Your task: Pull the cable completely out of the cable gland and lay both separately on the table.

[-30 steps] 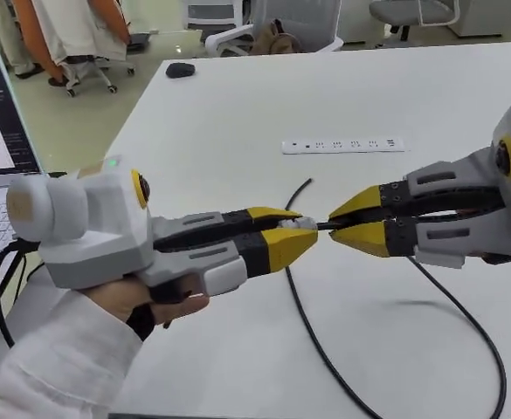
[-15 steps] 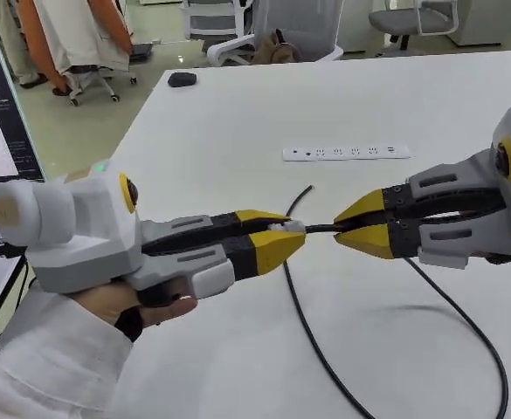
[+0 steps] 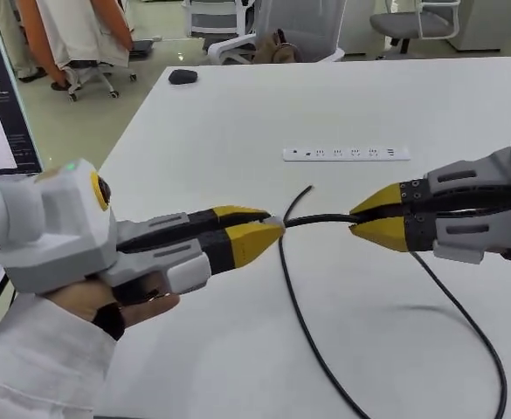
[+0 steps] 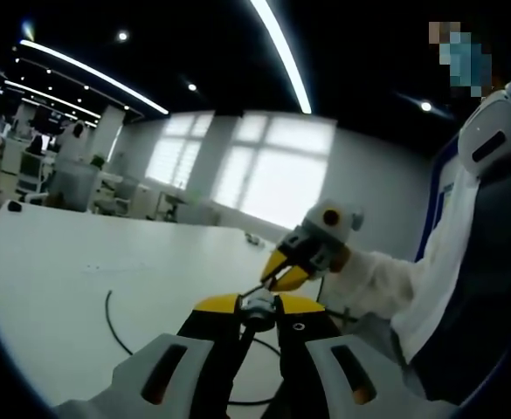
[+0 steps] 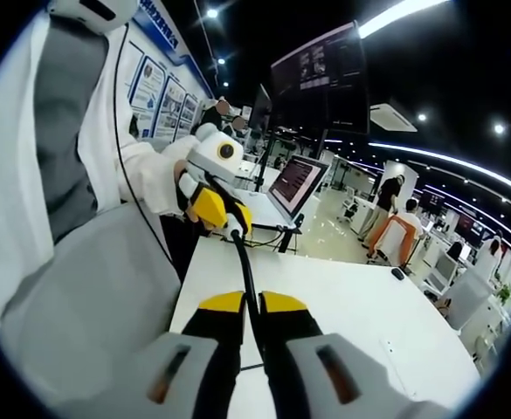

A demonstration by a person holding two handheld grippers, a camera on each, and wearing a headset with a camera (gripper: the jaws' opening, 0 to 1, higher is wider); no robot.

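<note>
Left hand-held gripper (image 3: 275, 230) clamps the rigid cable gland (image 4: 257, 307); right hand-held gripper (image 3: 357, 223) pinches the limp, likely slippery cable (image 3: 318, 220) near the gland.

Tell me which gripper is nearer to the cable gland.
Left. The left gripper clamps the cable gland; the right gripper holds the cable further along, apart from the gland.

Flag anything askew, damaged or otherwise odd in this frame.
Nothing stands out. The left gripper is shut on the white cable gland, the right gripper on the black cable, which runs straight between them above the table. The slack below curves loosely, without kinks or visible damage.
</note>
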